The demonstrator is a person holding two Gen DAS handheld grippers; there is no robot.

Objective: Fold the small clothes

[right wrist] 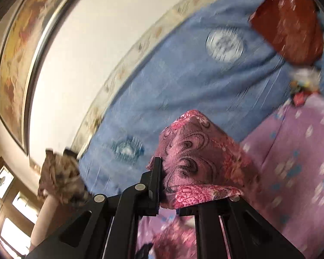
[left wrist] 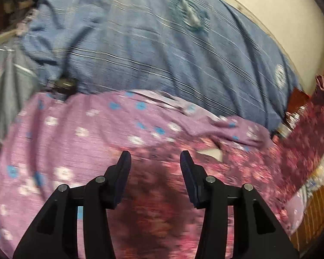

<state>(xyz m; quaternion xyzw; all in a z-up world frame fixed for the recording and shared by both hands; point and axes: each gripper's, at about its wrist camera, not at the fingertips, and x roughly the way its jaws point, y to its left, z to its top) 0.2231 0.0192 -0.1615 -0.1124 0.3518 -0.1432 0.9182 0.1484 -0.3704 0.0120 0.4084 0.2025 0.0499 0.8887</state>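
Note:
A maroon and pink flowered garment (left wrist: 248,168) lies spread on a lilac flowered sheet (left wrist: 64,129); its right part rises toward the picture's right edge. My left gripper (left wrist: 155,157) hovers over the garment, open, with nothing between its fingers. In the right wrist view my right gripper (right wrist: 168,185) is shut on a bunched edge of the same garment (right wrist: 194,146), lifted above the bed. The cloth drapes over the right finger and hides it; only the left finger (right wrist: 155,183) shows. Both views are blurred.
A blue striped blanket (left wrist: 151,54) covers the bed behind the sheet, up to a cream wall (right wrist: 86,43) with a framed painting (right wrist: 26,54). A red bag (right wrist: 291,26) lies on the blanket. Crumpled brown cloth (right wrist: 60,179) sits at the left, a small dark object (left wrist: 64,84) on the blanket's edge.

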